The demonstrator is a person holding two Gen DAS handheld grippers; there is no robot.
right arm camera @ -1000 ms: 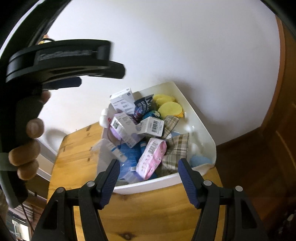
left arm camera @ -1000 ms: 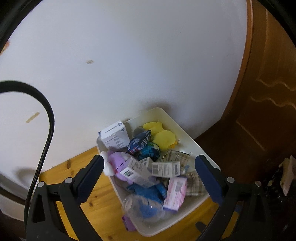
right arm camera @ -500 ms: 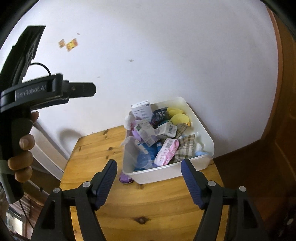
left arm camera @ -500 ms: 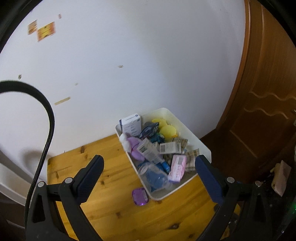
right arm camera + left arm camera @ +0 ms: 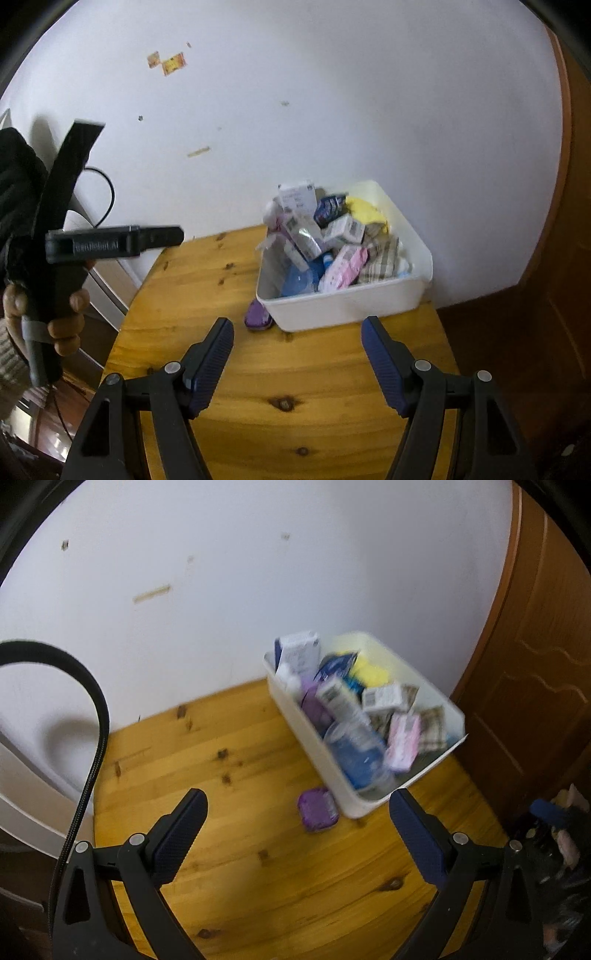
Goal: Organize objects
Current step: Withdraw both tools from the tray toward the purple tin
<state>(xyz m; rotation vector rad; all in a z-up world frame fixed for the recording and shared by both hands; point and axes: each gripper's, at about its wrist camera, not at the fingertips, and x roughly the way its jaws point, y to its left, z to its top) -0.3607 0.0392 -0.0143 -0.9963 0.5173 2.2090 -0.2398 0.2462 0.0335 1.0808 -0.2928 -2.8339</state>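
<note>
Both grippers hung over the wooden table with their jaws spread wide and nothing between them. The right gripper had just been opening a little further; the left gripper stood just as empty. Beyond the fingertips a small purple case lay flat on the wood, just beside the near corner of a white bin. The bin sat at the far right of the table by the white wall, heaped with boxes, a yellow toy, a pink packet and checked cloth. A person's hand held the left gripper's handle.
</note>
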